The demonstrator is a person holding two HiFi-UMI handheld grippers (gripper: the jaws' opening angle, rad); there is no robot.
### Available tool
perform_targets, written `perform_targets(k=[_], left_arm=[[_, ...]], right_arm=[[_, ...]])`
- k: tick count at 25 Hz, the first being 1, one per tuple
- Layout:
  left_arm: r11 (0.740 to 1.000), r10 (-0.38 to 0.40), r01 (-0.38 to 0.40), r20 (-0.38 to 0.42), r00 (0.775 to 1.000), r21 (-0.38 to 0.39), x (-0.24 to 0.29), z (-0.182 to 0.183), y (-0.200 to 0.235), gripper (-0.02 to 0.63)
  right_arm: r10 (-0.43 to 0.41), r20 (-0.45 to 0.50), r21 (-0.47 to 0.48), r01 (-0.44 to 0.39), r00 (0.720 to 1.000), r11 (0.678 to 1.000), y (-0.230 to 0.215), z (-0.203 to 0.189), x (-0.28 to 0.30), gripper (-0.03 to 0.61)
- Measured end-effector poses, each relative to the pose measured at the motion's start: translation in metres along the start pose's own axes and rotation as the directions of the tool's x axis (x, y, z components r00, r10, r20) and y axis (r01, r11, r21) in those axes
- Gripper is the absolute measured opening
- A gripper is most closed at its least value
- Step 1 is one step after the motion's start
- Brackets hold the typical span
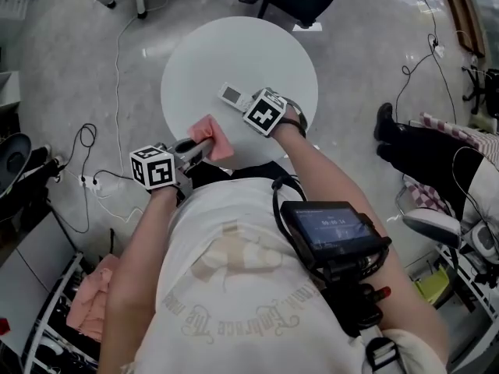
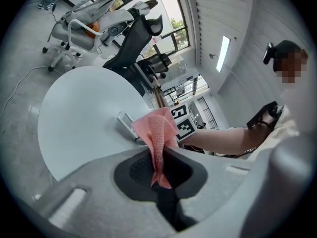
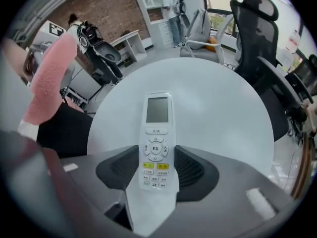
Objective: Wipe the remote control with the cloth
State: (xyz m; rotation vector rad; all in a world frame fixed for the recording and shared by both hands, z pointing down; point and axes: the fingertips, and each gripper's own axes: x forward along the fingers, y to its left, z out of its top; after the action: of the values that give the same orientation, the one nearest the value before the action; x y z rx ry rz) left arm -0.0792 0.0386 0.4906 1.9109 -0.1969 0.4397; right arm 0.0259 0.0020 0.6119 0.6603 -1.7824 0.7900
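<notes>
Grips, with the right gripper (image 3: 157, 157), the button end of the white remote control (image 3: 157, 114), jaws set wide against its two sides. Points the screen end down over the round white table (image 1: 234, 49); contact with the top not discernible. Pinches the pink cloth (image 2: 159, 133) in the left gripper (image 2: 159, 157), jaws almost together, a folded flap standing out past the tips. Holds the cloth just beside the remote control, over the table's near edge.

Left tongs (image 1: 204, 148) hold pink cloth (image 1: 212, 135) near the remote (image 1: 232, 95).
</notes>
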Motion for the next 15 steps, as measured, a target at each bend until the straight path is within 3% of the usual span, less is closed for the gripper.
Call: perform_targets(k=[7, 15], left_arm=[[0.998, 0.057, -0.056, 0.036, 0.998, -0.008, -0.020, 0.000, 0.008, 0.020], [0.998, 0.046, -0.047, 0.017, 0.999, 0.033, -0.021, 0.000, 0.006, 0.020]], right_arm=[[-0.054, -0.043, -0.102, 0.049, 0.998, 0.994, 0.003, -0.001, 0.013, 0.239], [-0.087, 0.104, 0.002, 0.088, 0.991, 0.996, 0.001, 0.000, -0.001, 0.214]])
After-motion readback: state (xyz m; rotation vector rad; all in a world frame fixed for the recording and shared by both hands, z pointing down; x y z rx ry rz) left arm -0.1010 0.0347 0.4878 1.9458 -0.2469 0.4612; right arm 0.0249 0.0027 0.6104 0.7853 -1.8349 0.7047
